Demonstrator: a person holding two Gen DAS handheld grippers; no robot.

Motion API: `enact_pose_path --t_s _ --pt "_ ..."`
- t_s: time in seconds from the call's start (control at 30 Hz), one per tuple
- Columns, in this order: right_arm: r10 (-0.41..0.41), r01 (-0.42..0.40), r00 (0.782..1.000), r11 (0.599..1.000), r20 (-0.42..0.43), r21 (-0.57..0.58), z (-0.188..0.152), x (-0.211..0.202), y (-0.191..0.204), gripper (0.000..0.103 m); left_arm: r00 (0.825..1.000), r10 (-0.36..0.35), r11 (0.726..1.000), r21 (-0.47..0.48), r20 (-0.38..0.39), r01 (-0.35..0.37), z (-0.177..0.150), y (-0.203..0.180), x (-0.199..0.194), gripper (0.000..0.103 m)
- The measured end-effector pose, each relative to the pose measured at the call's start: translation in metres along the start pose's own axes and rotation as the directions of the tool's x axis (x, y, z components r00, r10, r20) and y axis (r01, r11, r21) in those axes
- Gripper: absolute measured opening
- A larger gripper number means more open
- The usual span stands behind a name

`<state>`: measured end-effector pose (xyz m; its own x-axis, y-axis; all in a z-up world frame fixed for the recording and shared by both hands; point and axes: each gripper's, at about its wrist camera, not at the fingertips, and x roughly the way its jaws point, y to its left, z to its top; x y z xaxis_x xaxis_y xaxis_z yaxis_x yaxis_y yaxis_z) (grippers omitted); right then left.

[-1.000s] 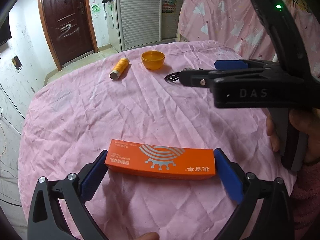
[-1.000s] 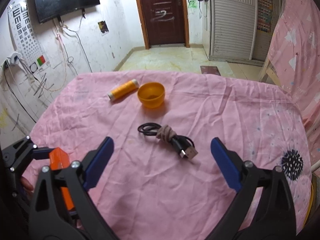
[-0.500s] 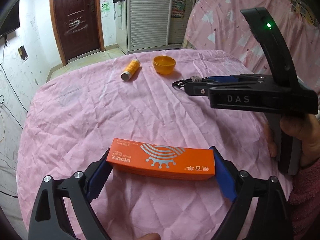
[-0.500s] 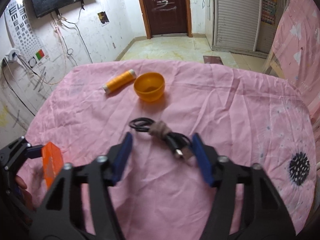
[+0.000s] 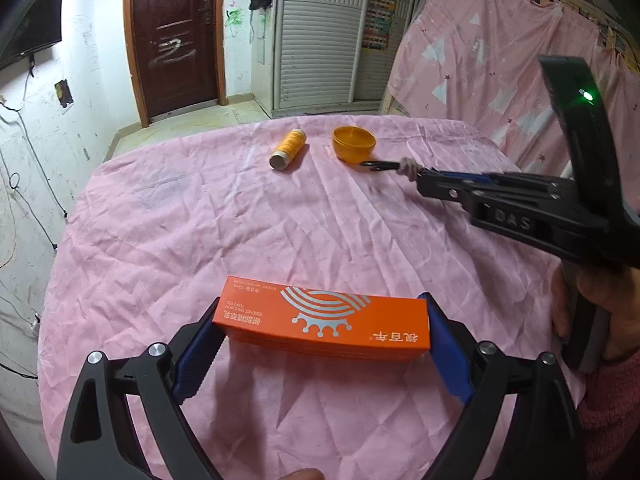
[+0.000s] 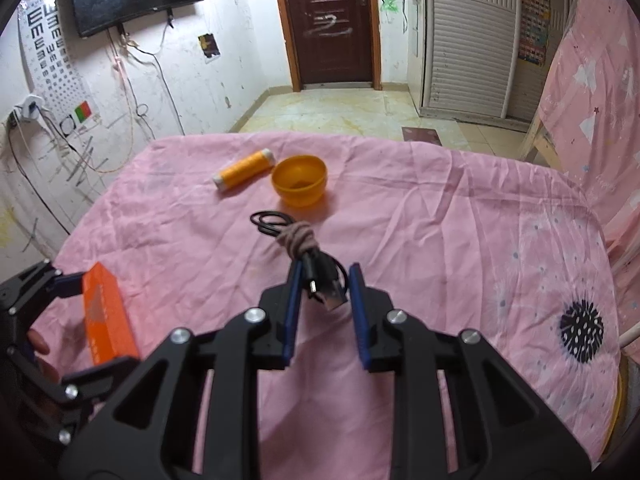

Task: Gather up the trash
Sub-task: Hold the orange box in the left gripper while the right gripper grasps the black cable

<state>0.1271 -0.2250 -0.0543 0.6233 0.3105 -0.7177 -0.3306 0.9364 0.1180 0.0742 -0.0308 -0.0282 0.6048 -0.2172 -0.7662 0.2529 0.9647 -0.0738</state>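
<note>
— Right tool (image 6: 322, 294) has clamped down on the plug end of the black cable (image 6: 320, 280); its blue pads have just been closing, and now the plug sits pinched between them. The rest of the cable, with its brown tie, trails away over the pink surface (image 6: 460, 240) toward the orange bowl (image 6: 299, 184).

— And the left tool (image 5: 320, 340)?

— Spread wide, but not empty: it holds the orange box (image 5: 324, 328) end to end, a pad against each short end. The box looks to sit just above the cloth, near the edge closest to the person.

— What could go wrong?

— I'd say the cable is the risk. Only the plug tip is gripped, so when it's lifted the loose loop may drag, snag the bowl or nudge the thread spool (image 6: 244, 169) lying beside it. The plug could also slip out, being small and hard. And the box is held lengthways, so a slight squeeze or twist might buckle the card or let it swivel out.

— Anything different from a second ago?

— Yes. The right tool was wide apart then, straddling the cable on the cloth; now it is narrow and gripping. The left tool's hold on the box looks much the same, though it has rolled a little.
</note>
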Motion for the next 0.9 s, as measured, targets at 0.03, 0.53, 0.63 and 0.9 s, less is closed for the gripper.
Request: enact_pose_path --t_s 0.03,0.53,0.63,0.9 --pt "0.004 -0.004 1.0 1.0 0.005 0.0 -0.002 -0.003 -0.001 0.022 1.0 0.007 1.0 -0.001 0.004 -0.007 0.0 0.001 -0.001 0.085" --pt "0.018 -0.027 0.991 0.998 0.132 0.062 -0.02 -0.062 -0.031 0.022 0.996 0.078 0.996 0.039 0.053 -0.08 0.016 -0.035 -0.015 0.085" --pt "0.013 -0.026 0.988 0.996 0.153 0.081 -0.025 -0.073 -0.042 0.022 0.996 0.07 0.996 0.058 0.06 -0.074 0.02 -0.05 -0.016 0.085" --pt "-0.013 -0.015 0.981 0.99 0.195 0.141 -0.041 -0.1 -0.077 0.022 0.996 0.058 0.992 0.111 0.074 -0.066 0.026 -0.09 -0.018 0.085"
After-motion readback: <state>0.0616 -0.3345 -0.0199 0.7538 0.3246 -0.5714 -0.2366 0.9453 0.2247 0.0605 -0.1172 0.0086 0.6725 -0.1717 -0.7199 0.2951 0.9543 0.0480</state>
